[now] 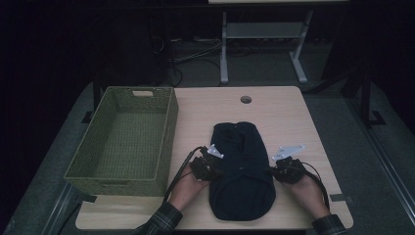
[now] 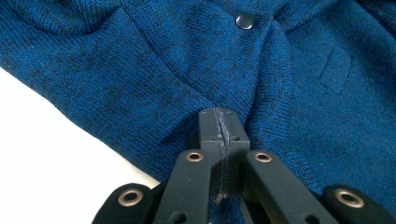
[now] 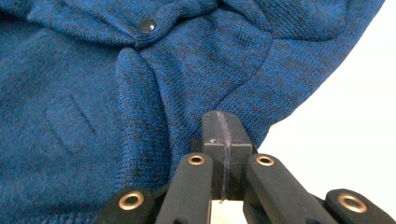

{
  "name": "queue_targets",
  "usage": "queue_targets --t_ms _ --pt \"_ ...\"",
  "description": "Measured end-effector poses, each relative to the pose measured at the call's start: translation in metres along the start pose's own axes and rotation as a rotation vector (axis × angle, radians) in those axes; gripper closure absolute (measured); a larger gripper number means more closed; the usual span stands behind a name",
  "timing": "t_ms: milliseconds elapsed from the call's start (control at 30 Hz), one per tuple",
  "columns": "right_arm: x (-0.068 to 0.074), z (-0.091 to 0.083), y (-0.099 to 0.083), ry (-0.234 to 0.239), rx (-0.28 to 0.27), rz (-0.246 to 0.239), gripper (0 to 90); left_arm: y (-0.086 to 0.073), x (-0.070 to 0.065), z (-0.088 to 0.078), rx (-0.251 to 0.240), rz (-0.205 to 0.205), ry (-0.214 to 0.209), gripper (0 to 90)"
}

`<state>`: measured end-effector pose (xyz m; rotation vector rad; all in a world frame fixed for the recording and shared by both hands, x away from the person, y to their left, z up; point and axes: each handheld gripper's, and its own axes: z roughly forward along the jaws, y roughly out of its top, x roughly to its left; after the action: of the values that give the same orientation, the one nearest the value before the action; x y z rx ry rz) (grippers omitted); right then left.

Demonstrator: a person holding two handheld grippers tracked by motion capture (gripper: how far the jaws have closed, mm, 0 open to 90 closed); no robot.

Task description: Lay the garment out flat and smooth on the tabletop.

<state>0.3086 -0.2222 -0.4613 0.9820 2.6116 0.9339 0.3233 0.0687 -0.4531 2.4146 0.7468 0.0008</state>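
High view has my blue knit garment (image 1: 242, 171) lying on the tabletop (image 1: 288, 112), just right of the woven basket (image 1: 122, 139). My left gripper (image 1: 208, 164) sits at the garment's left edge, jaws pressed together, knit bunched at their tips. My right gripper (image 1: 284, 169) is at the opposite edge, jaws likewise pressed tight against the fabric.
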Motion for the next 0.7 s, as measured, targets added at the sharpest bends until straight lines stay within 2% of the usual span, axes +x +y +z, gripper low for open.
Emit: queue_targets --t_ms 233,300,400,500,700 --pt "0.011 -0.011 -0.013 0.022 0.008 0.001 90.0 -0.002 -0.009 -0.001 0.012 0.033 -0.028 89.8" --pt "0.010 -0.013 -0.013 0.027 0.002 -0.002 90.0 0.001 -0.007 -0.003 0.002 0.020 -0.039 89.8" --pt "0.002 -0.017 -0.007 0.022 -0.028 0.002 90.0 0.006 -0.001 -0.009 -0.040 -0.004 -0.034 89.8" --pt "-0.011 -0.018 0.003 0.007 -0.054 0.015 90.0 0.014 0.011 -0.016 -0.068 -0.018 -0.006 89.8" --pt "-0.040 -0.012 0.029 -0.029 -0.092 0.045 90.0 0.033 0.041 -0.023 -0.115 -0.074 0.078 89.9"
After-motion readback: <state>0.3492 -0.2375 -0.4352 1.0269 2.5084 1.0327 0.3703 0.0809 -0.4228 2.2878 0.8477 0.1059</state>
